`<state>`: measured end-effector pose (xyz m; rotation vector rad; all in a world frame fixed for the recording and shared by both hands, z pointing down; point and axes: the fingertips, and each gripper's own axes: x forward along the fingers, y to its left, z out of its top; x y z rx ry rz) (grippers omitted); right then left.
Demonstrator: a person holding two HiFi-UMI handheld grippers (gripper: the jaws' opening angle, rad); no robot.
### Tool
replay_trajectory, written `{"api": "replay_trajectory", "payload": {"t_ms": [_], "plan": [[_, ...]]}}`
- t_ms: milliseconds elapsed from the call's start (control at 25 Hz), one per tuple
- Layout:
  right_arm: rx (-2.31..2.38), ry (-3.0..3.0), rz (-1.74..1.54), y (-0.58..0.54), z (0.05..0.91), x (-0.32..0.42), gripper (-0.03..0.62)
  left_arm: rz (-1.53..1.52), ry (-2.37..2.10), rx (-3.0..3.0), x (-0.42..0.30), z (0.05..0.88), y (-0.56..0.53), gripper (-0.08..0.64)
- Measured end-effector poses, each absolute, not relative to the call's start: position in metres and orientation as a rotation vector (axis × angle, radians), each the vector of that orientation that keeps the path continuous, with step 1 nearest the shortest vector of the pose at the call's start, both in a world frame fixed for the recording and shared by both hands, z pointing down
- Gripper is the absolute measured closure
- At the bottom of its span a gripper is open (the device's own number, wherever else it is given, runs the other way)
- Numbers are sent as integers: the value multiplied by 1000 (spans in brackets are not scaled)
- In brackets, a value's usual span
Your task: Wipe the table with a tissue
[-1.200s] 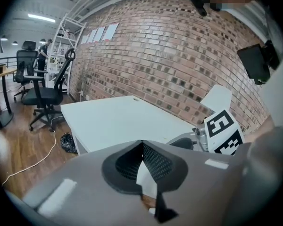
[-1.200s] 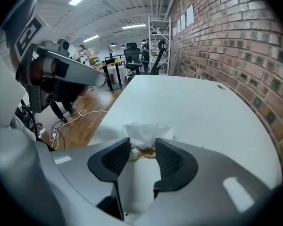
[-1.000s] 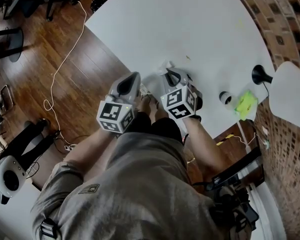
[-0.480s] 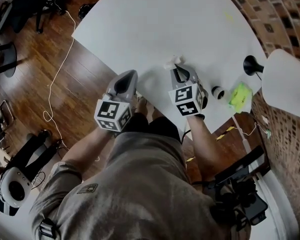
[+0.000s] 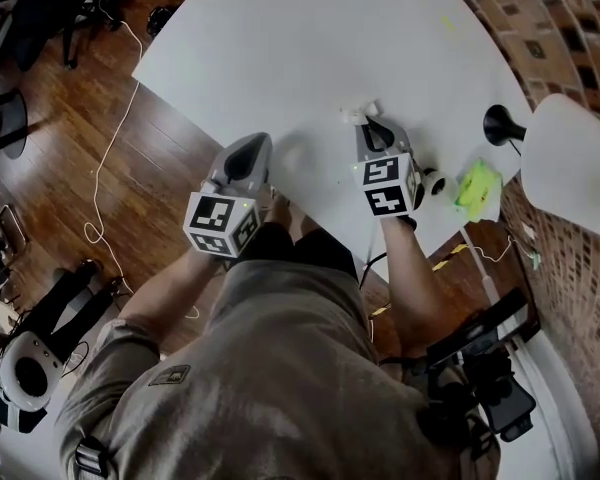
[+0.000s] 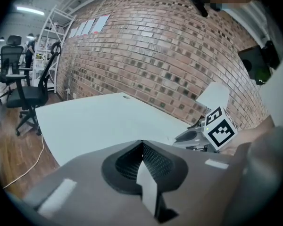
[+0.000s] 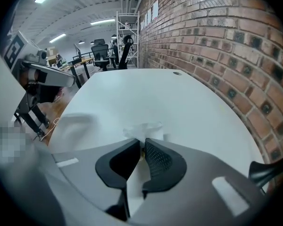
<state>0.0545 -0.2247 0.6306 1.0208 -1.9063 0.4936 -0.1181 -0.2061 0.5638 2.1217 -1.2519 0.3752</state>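
A crumpled white tissue [image 5: 358, 113] lies on the white table [image 5: 310, 48] near its front edge. My right gripper [image 5: 368, 124] points steeply down and is shut on it. In the right gripper view the tissue [image 7: 142, 129] bunches out just past the pinched jaws of the right gripper [image 7: 142, 144]. My left gripper [image 5: 252, 148] hovers over the table's near edge, to the left of the right one. It is shut with nothing in it, as the left gripper view shows at the left gripper [image 6: 141, 144].
A black lamp base [image 5: 500, 125] and white shade [image 5: 570, 163] stand at the table's right end. Beside them are a yellow-green item [image 5: 477, 190] and a small round black-and-white object [image 5: 433, 182]. A white cable [image 5: 110, 138] runs over the wooden floor, left.
The right gripper has slid the tissue over the table toward the right, closer to the lamp end. The left gripper has shifted only slightly.
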Motion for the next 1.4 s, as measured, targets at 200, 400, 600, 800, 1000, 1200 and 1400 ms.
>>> {"api": "replay_trajectory", "payload": {"t_ms": [200,400,600,800,1000,1200,1400], "plan": [[1007,-1886,497,-227,634,53,549,369,-1268,2108,-124,564,-208,558],[995,-1889,483,-235,635,49,549,365,-1284,2095,-129,565,-209,558],[976,-1907,455,-244,636,35,551,358,-1305,2085,-138,564,-210,558],[915,-1951,414,-248,635,6,551,357,-1345,2060,-152,563,-207,558],[810,-2004,387,-235,634,-35,551,356,-1376,2044,-162,559,-203,558],[777,-2025,409,-225,633,-41,551,355,-1371,2055,-157,555,-201,558],[862,-1974,449,-224,632,-3,551,358,-1332,2087,-140,552,-202,558]]}}
